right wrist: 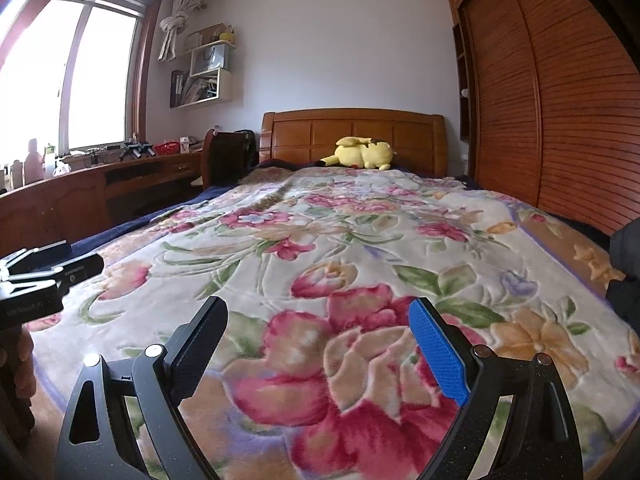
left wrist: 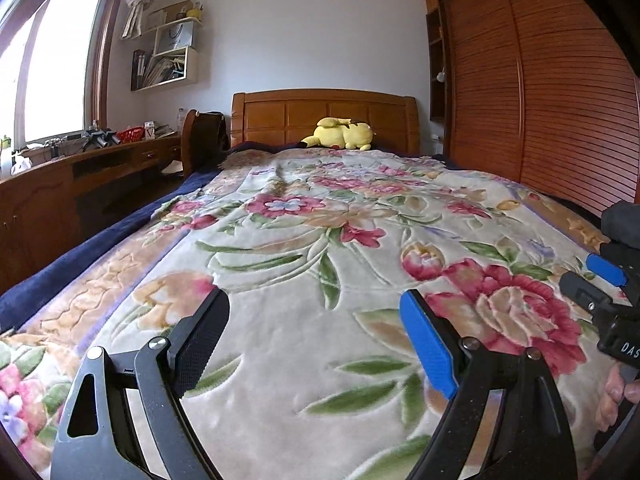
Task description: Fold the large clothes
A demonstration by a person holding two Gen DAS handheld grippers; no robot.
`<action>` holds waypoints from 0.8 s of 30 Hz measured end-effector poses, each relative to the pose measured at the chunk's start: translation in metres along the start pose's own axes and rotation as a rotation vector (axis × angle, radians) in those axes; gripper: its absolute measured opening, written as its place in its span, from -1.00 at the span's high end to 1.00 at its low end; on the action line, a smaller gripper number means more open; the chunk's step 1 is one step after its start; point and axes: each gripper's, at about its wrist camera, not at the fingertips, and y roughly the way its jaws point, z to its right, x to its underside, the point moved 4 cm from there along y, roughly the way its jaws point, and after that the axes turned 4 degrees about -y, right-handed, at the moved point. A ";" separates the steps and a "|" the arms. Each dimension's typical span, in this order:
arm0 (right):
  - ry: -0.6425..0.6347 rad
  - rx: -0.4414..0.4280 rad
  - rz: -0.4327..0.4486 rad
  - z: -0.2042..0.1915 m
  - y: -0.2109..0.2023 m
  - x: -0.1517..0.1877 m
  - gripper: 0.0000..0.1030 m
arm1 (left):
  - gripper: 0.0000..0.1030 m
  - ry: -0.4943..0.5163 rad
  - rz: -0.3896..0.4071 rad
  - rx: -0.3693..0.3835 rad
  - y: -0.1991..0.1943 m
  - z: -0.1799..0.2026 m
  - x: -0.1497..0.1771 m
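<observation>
Two grippers over the flowered bed

The left gripper and right gripper both gape wide, holding nothing, above the plush cream floral blanket; a dark rumpled garment lies at the bed's right edge.

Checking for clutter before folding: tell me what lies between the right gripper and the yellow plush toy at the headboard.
Only the floral blanket, spread flat; the right wrist view shows nothing else between the open right gripper and the yellow plush toy.

bed — floral blanket spread flat | yellow plush toy at headboard
</observation>
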 end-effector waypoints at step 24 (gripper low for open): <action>0.043 0.002 -0.021 0.001 0.004 0.004 -0.80 | -0.70 0.031 0.000 0.000 0.001 0.003 0.013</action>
